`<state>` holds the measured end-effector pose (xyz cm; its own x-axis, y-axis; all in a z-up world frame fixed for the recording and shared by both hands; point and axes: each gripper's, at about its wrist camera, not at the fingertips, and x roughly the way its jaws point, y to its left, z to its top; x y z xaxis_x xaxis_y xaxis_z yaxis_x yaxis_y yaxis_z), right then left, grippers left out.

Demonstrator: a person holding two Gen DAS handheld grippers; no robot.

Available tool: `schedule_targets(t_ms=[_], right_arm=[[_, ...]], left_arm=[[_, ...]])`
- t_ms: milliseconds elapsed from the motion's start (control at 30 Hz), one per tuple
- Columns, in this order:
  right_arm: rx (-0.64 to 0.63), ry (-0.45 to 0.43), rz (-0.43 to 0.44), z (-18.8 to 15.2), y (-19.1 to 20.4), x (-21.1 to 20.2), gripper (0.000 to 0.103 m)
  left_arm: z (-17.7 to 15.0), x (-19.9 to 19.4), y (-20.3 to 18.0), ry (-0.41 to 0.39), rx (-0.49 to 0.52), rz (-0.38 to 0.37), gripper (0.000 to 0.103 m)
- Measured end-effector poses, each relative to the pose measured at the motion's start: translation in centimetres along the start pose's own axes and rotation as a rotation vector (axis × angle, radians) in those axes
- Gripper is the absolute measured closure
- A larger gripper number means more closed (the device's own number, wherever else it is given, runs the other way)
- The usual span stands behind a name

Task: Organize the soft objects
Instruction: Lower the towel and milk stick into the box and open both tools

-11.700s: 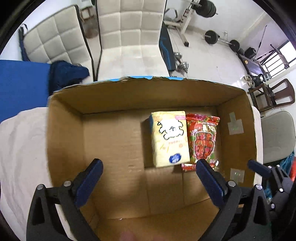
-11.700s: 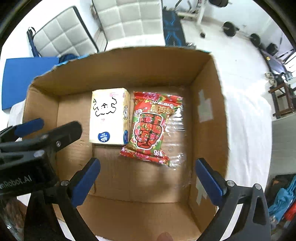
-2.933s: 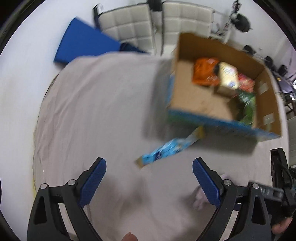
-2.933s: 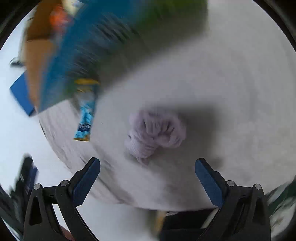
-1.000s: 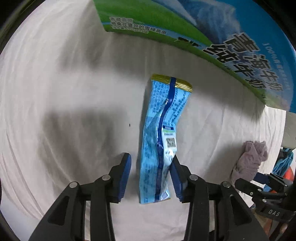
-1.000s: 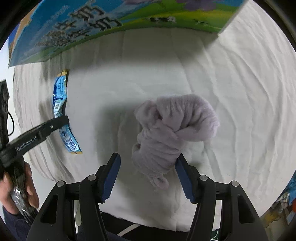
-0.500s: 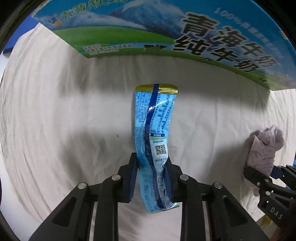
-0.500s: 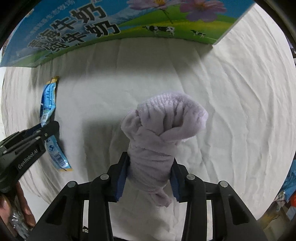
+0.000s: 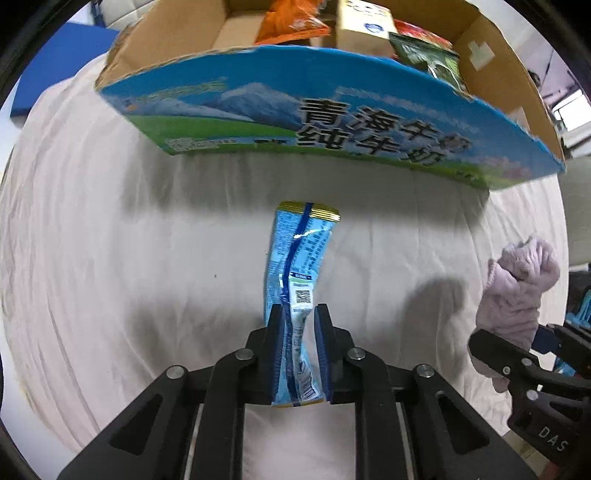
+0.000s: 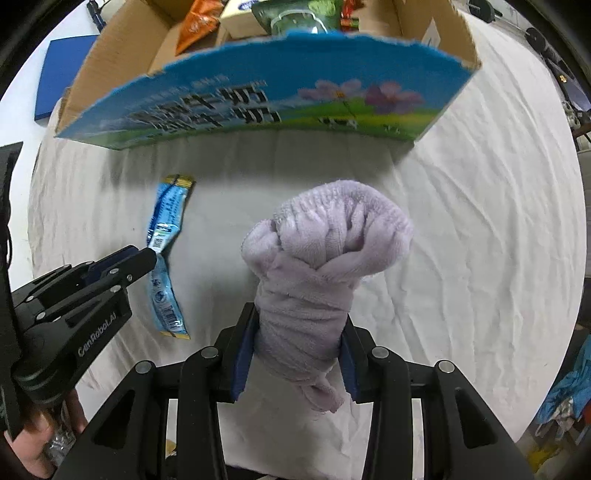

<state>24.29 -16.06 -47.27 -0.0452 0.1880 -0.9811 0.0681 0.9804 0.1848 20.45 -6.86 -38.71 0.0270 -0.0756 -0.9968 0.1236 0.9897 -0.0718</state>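
My left gripper [image 9: 298, 325] is shut on a long blue snack packet [image 9: 297, 258] with a gold end, held above the white sheet; the packet also shows in the right wrist view [image 10: 165, 236]. My right gripper [image 10: 297, 332] is shut on a rolled lilac fleece cloth [image 10: 325, 251], lifted off the sheet; the cloth shows at the right edge of the left wrist view [image 9: 517, 291]. The cardboard box [image 9: 332, 122] with a blue and green printed front stands just beyond both grippers; in the right wrist view [image 10: 280, 103] it sits ahead and higher.
Inside the box lie an orange bag [image 9: 291, 22], a yellow pack [image 9: 364, 22], a red bag [image 9: 417, 33] and a green packet [image 9: 439, 62]. A wrinkled white sheet [image 9: 110, 258] covers the surface. A blue mat [image 10: 62, 66] lies beyond the left edge.
Both grippers have closed on their objects and lifted them: the left on the blue packet, the right on the lilac cloth. The box top has come into view.
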Motion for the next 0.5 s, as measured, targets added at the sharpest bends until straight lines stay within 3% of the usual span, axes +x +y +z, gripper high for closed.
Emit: schedule_targets(t_ms=[100, 200, 233, 333, 433, 467, 500], right_arm=[[-0.001, -0.009, 0.009, 0.5, 0.1, -0.6, 0.060], [0.003, -0.011, 0.016, -0.2, 0.2, -0.1, 0.061], [0.006, -0.008, 0.020, -0.4, -0.3, -0.2, 0.061], [0.017, 0.004, 0.032, -0.6, -0.6, 0.2, 0.060], [0.024, 0.017, 0.030, -0.7, -0.7, 1.1, 0.060], [0.027, 0.021, 0.028, -0.8, -0.8, 1.3, 0.060], [0.030, 0.026, 0.024, -0.7, -0.9, 1.6, 0.060]], left_arm=[[0.3, 0.9, 1.6, 0.071, -0.057, -0.042, 0.084], [0.7, 2.5, 2.5, 0.124, -0.126, -0.079, 0.065], [0.8, 3.2, 2.5, 0.139, -0.137, -0.079, 0.063], [1.3, 4.7, 2.3, 0.167, -0.130, -0.079, 0.062], [2.1, 4.7, 0.9, 0.113, -0.044, -0.006, 0.063], [2.1, 4.7, 0.2, 0.102, -0.021, 0.023, 0.064], [2.1, 4.7, -0.5, 0.093, 0.005, 0.056, 0.072]])
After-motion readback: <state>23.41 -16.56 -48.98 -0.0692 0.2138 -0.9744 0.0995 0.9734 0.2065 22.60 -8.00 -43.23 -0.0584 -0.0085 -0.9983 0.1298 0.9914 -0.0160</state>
